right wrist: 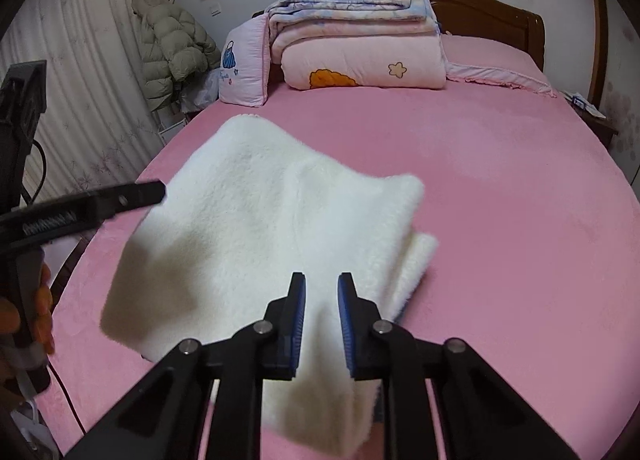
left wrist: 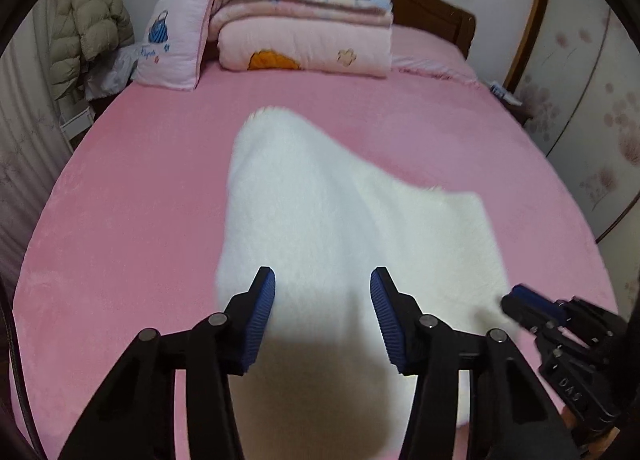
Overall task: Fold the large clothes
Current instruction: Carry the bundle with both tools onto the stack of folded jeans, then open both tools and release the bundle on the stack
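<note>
A white fluffy garment (left wrist: 340, 220) lies folded on the pink bed (left wrist: 120, 200); in the right wrist view the garment (right wrist: 260, 228) shows two layers at its right edge. My left gripper (left wrist: 322, 284) is open, hovering over the garment's near end with nothing between its blue pads. It also shows in the right wrist view (right wrist: 120, 200) at the left, over the garment's left edge. My right gripper (right wrist: 321, 288) has its jaws partly open, a narrow gap between the pads, above the garment's near right part. It shows in the left wrist view (left wrist: 532, 308) at the garment's right edge.
A stack of folded quilts (left wrist: 304, 16) and a pink pillow (left wrist: 176, 44) sit at the head of the bed by the wooden headboard (left wrist: 432, 8). A puffy coat (left wrist: 88, 28) hangs at the left by a curtain. A wardrobe (left wrist: 592, 108) stands at the right.
</note>
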